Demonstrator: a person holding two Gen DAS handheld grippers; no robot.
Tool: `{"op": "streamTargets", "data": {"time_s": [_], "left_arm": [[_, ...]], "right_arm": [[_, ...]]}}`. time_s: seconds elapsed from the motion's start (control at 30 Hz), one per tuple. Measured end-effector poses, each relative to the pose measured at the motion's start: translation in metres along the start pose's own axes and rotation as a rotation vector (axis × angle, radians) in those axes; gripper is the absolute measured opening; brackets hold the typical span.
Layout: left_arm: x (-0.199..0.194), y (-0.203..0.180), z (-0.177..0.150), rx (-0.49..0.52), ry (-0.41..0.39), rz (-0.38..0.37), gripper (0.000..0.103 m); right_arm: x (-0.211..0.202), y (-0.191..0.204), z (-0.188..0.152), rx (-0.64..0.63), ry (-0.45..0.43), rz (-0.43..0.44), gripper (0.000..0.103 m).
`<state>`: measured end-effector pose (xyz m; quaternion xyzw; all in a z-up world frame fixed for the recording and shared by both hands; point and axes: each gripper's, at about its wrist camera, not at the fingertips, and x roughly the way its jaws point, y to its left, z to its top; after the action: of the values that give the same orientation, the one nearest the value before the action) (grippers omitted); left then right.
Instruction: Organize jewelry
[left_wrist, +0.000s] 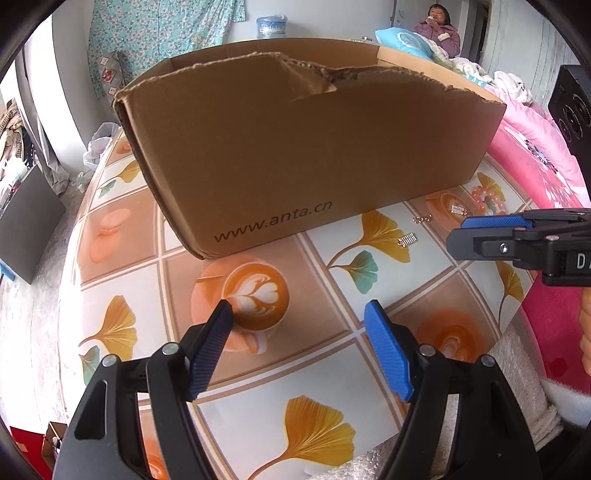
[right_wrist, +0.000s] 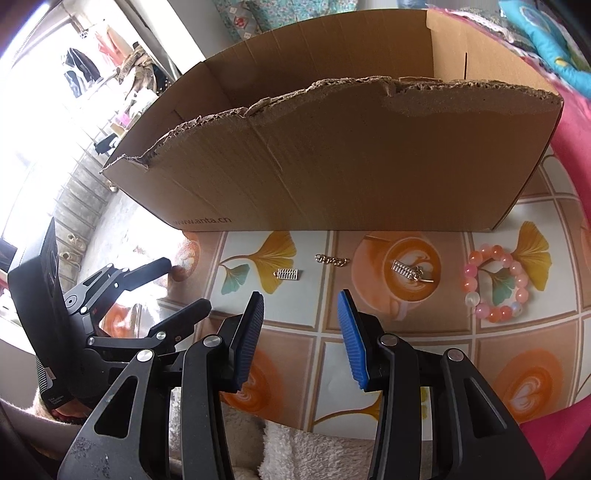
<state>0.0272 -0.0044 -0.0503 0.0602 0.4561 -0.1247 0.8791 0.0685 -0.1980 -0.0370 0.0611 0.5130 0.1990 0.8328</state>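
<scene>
Several jewelry pieces lie on the patterned tablecloth (right_wrist: 417, 354) in front of a brown cardboard box (right_wrist: 351, 162): a small silver comb-shaped piece (right_wrist: 287, 274), a short gold chain (right_wrist: 331, 260), a silver piece with a chain (right_wrist: 408, 272) and a pink bead bracelet (right_wrist: 495, 288). My right gripper (right_wrist: 302, 295) hovers open just short of the chain, with nothing between its blue pads. To its left, my left gripper (right_wrist: 184, 284) is also open and empty. In the left wrist view, the left gripper (left_wrist: 299, 314) hangs over a printed coffee cup, the box (left_wrist: 295, 147) beyond it and the bracelet (left_wrist: 487, 199) far right.
The box's front wall has a torn upper edge, and its inside is hidden. A pink quilt (left_wrist: 535, 155) borders the table on the right, with a white fluffy cloth (right_wrist: 306, 450) at the near edge. A person (left_wrist: 439, 29) sits far behind.
</scene>
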Motion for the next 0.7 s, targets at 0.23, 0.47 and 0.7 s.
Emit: {"op": "streamTargets", "data": {"time_s": [0.23,0.47,0.7], "left_arm": [[-0.003,0.0,-0.004,0.003,-0.019,-0.012,0.072],[-0.009,0.001,-0.008,0.017,-0.048,-0.017,0.072],[-0.018,-0.004,-0.011,0.005,-0.09,-0.038,0.072]], "right_arm": [[0.005,0.014,0.004,-0.007,-0.016,-0.013,0.04],[0.012,0.024,0.008,-0.001,-0.034,-0.01,0.032],[0.003,0.021,0.005,0.0,-0.066,-0.018,0.019]]}}
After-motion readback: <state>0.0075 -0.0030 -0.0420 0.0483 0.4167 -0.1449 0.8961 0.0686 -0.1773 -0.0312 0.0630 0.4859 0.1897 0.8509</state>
